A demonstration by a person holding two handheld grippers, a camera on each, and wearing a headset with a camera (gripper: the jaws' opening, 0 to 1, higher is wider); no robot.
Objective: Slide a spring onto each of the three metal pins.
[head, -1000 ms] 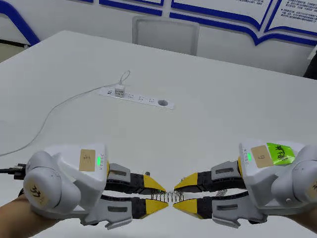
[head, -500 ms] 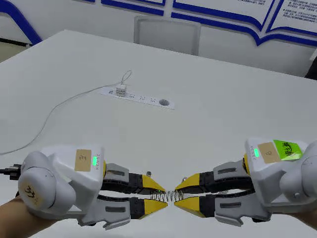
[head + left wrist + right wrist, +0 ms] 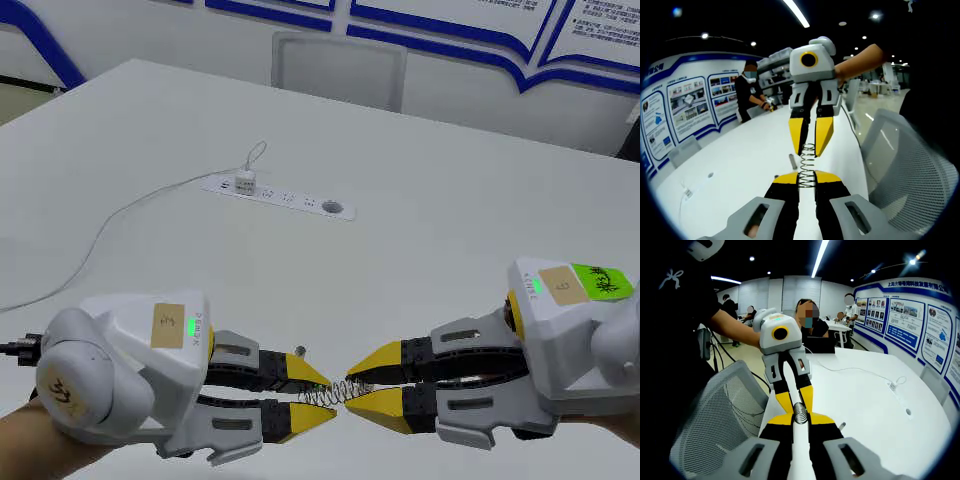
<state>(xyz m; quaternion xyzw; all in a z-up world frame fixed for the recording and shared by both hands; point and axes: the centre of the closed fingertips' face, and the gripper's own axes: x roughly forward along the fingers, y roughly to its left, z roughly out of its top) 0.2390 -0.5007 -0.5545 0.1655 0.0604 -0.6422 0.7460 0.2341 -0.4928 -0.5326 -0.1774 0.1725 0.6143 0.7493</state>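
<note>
Spring [image 3: 320,396] is pinched end-to-end by L claw [image 3: 333,396] & R claw [image 3: 346,389], now drawn closer; pin [image 3: 299,351] not yet threaded.

The head view looks forward and down from above the near side of the white tabletop [image 3: 420,230], with the left tongs [image 3: 328,397] and right tongs [image 3: 349,388] close at its lower edge and the tabletop's far end higher up; the left gripper view sits low and close, facing along its own jaws straight at the right tongs; the right gripper view faces the opposite way, at the left tongs; all three share the spring [image 3: 322,396] bridging the tips.
</note>
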